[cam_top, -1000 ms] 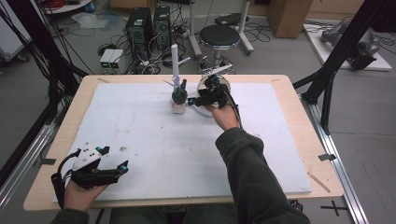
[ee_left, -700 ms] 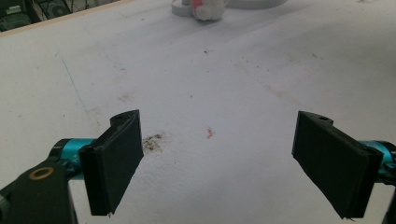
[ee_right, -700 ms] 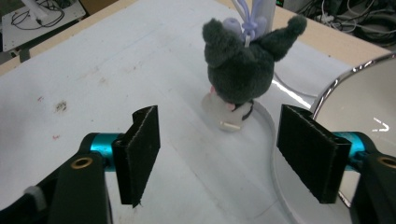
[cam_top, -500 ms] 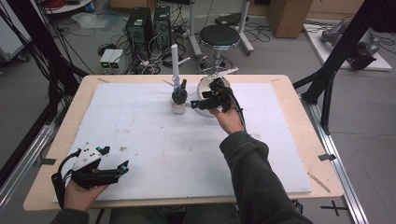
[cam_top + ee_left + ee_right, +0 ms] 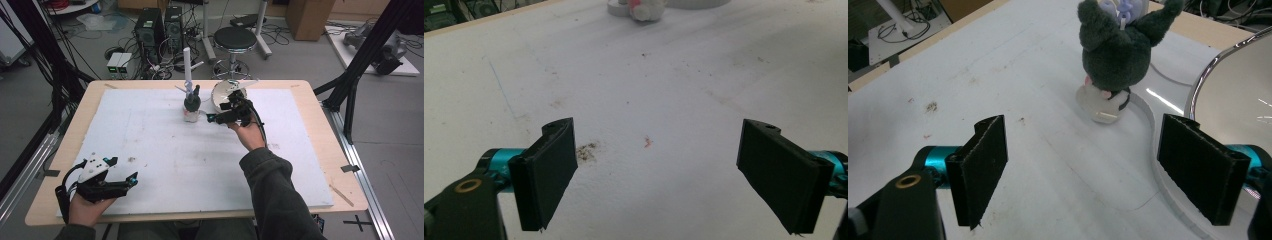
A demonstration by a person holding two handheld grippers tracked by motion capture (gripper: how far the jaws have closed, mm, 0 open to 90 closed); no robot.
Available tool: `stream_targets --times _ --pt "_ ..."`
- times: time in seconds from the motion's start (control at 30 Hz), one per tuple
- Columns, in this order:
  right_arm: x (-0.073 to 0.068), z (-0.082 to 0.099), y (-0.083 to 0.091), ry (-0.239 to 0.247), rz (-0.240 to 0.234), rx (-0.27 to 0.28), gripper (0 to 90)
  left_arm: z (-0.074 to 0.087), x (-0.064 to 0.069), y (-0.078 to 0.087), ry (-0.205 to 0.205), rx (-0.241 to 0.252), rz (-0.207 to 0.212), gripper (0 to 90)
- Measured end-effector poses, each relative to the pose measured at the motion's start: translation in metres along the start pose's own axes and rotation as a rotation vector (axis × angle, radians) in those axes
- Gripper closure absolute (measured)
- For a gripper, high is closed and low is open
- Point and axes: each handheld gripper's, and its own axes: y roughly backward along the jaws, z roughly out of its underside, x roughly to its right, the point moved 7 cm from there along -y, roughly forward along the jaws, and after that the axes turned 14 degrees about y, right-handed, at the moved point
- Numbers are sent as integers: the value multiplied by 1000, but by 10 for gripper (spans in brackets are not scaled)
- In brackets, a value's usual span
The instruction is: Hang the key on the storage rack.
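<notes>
Toy [image 5: 192, 102] stands released by bowl [image 5: 220, 95]; right gripper [image 5: 218, 116] jaws just opened, empty, left gripper [image 5: 125, 178] spread, idle.

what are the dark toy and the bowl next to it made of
Dark toy: plush, by its fuzzy matte pile and soft rounded ears; its pale base looks like smooth plastic, though that is uncertain. Bowl: probably polished metal, since its rim and inside show bright mirror-like glints; glossy ceramic cannot be ruled out.
</notes>
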Motion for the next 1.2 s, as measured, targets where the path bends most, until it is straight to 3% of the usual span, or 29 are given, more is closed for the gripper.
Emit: stream_targets --times 1.2 --pt "-10 24 23 0 18 28 125 1 1 -2 2 -5 0 166"
